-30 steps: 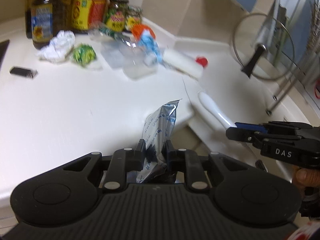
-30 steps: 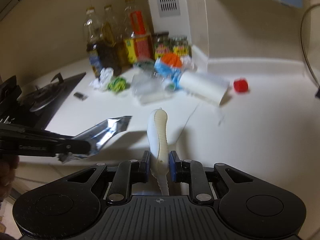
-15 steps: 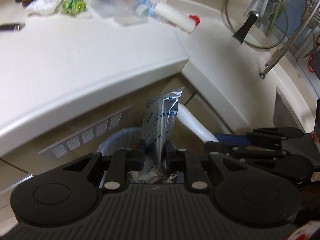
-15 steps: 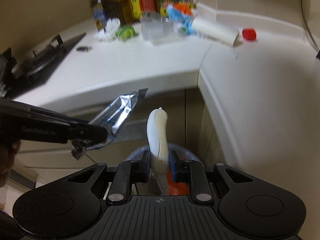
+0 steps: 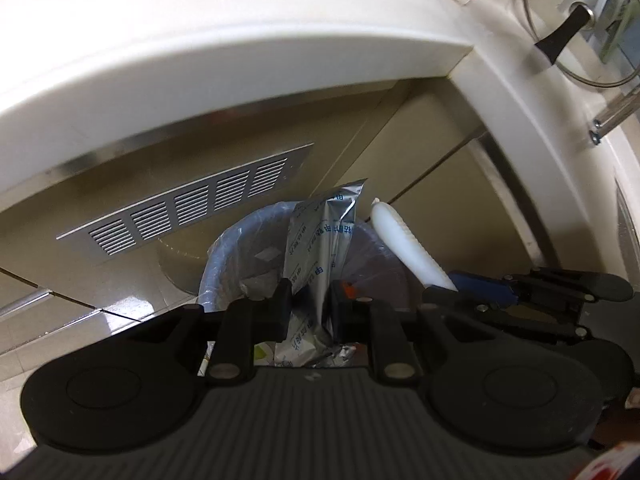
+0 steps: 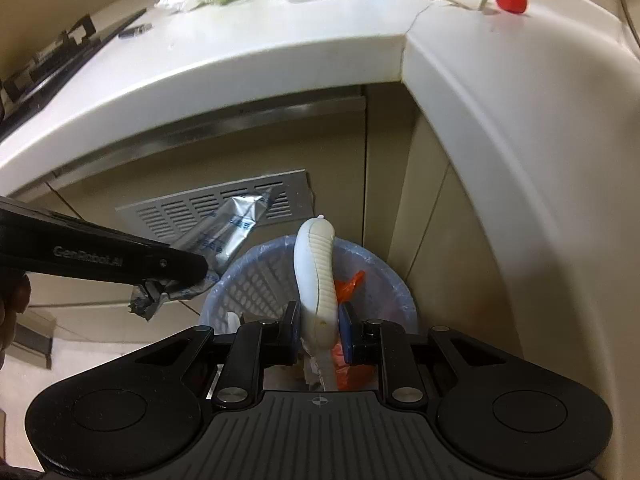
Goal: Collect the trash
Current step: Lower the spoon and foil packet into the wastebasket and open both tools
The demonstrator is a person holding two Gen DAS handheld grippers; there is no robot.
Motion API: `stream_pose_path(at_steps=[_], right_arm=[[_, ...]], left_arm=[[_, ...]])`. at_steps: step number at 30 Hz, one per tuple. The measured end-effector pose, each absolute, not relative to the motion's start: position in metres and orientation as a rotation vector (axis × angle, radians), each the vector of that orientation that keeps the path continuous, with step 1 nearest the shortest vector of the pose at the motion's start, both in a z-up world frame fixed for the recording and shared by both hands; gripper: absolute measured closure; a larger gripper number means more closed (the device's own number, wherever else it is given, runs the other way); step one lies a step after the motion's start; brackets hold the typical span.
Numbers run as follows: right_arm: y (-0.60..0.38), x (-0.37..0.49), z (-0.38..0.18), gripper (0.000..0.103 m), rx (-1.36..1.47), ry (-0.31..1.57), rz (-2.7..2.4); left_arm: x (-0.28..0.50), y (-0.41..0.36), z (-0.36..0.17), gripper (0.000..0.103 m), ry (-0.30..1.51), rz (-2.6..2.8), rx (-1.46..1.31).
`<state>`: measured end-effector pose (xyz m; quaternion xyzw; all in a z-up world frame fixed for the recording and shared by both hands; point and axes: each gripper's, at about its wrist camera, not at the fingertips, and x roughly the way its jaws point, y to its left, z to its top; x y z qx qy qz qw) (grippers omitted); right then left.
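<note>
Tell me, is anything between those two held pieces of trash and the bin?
Nothing visible. The foil pouch in the left gripper and the white handle in the right gripper hang above the open bin.

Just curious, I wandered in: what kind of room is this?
Most likely a home kitchen: a white L-shaped countertop, a black gas hob at its left end, a glass pot lid with a black handle, and a lined plastic waste basket on the floor.

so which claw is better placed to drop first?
Right, probably. The right claw holds the white handle directly above the lined trash basket. The left claw's foil wrapper hangs beside the rim.
</note>
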<state>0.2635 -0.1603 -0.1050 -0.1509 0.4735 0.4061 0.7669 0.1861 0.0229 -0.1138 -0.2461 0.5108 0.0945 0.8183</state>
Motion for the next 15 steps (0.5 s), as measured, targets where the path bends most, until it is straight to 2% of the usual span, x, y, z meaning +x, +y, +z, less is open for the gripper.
stream_pose_path(at_steps=[15], right_arm=[[-0.139,0.267,-0.143,0.083,-0.425,1.058,0.877]], left_arm=[[0.193,0.02,-0.157,0.086,1.167,0.245,-0.559]])
